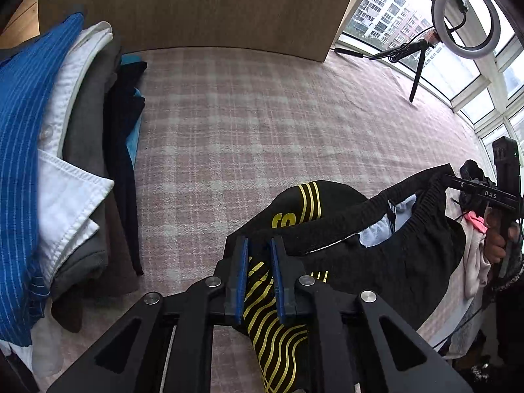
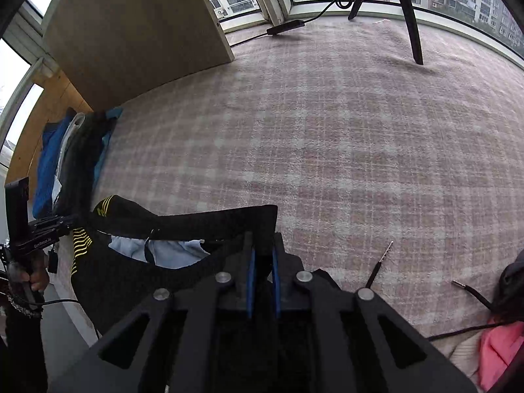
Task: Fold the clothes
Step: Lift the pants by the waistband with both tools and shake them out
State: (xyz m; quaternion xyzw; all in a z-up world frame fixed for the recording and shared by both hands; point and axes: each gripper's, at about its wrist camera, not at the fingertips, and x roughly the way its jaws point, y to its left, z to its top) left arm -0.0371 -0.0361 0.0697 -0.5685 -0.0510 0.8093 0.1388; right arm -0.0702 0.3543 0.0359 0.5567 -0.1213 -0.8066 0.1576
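Observation:
A pair of black shorts with yellow stripes (image 1: pixel 360 249) hangs stretched by its waistband between my two grippers, above the pink plaid blanket (image 1: pixel 262 124). My left gripper (image 1: pixel 258 245) is shut on the striped side of the waistband. My right gripper (image 2: pixel 262 245) is shut on the other end of the black waistband (image 2: pixel 209 219); it also shows at the right of the left wrist view (image 1: pixel 458 180). The pale blue lining (image 2: pixel 170 252) shows inside the open waist.
A stack of folded clothes (image 1: pixel 49 150), blue striped shirt on top, lies at the left edge. A wooden board (image 1: pixel 196 6) stands at the back. A ring light on a tripod (image 1: pixel 465 13) stands by the window. Pink and cream garments (image 2: pixel 497 350) lie at the right.

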